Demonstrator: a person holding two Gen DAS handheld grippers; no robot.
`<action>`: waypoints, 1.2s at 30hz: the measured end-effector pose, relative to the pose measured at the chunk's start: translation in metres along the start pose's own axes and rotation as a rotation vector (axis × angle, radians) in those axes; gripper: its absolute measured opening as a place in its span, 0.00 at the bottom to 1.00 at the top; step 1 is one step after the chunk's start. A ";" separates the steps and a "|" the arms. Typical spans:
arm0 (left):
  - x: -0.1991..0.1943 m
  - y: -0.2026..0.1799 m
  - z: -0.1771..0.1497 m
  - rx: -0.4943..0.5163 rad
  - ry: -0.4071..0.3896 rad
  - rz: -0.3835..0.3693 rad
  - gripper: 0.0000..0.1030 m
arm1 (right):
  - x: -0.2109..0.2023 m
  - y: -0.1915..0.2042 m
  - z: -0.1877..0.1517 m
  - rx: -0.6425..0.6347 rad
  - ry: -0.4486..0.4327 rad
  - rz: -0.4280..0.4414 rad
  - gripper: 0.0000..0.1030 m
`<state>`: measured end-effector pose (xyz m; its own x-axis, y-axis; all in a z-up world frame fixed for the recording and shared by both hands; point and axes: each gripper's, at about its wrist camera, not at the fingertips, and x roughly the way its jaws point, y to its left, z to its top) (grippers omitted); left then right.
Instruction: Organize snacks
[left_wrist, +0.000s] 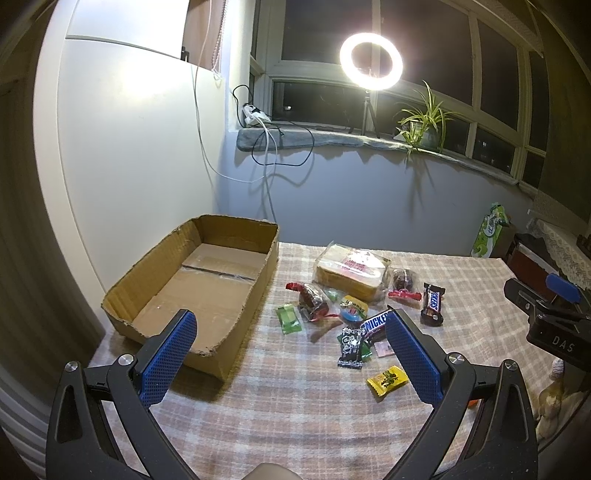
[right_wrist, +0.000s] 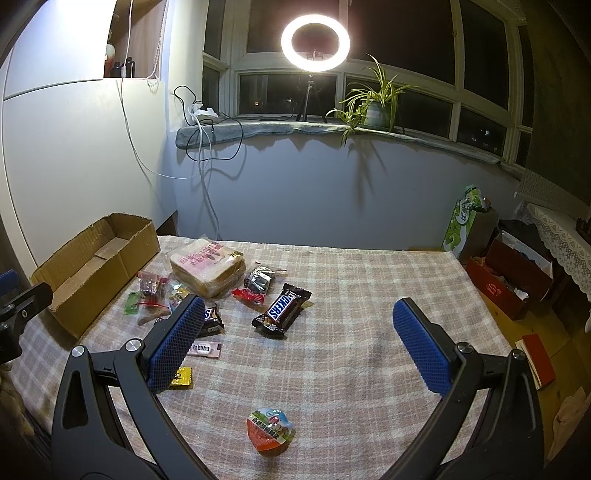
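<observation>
Both the left tool (left_wrist: 291, 332) and right tool (right_wrist: 299, 319) are held wide apart, empty, above wrapped snacks scattered beside an open brown cardboard box (left_wrist: 236, 236) on the checked tabletop (right_wrist: 369, 295).

Checked tablecloth, box and loose snacks

The plaid-covered table (right_wrist: 369, 295) bears an open cardboard box (left_wrist: 192, 291) at its left edge. Just right of the box lie a bagged bread loaf (left_wrist: 351, 273), Snickers bars (right_wrist: 282, 310), small wrapped candies (left_wrist: 388, 380), and, nearest the camera, a round jelly cup (right_wrist: 271, 430).
</observation>
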<state>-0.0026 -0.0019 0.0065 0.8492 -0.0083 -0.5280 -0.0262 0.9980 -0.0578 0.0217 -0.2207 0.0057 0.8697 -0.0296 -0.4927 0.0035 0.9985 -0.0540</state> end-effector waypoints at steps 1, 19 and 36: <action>0.000 0.000 0.000 0.001 0.000 0.000 0.99 | 0.000 0.000 0.000 -0.001 0.000 0.000 1.00; 0.006 -0.004 -0.010 0.005 0.035 -0.032 0.99 | 0.009 -0.001 -0.012 -0.007 0.036 0.024 1.00; 0.035 -0.026 -0.044 0.022 0.209 -0.210 0.73 | 0.022 -0.003 -0.072 -0.073 0.230 0.217 0.79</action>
<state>0.0047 -0.0314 -0.0478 0.7075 -0.2254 -0.6698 0.1524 0.9741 -0.1669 0.0051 -0.2278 -0.0672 0.7116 0.1659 -0.6828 -0.2127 0.9770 0.0158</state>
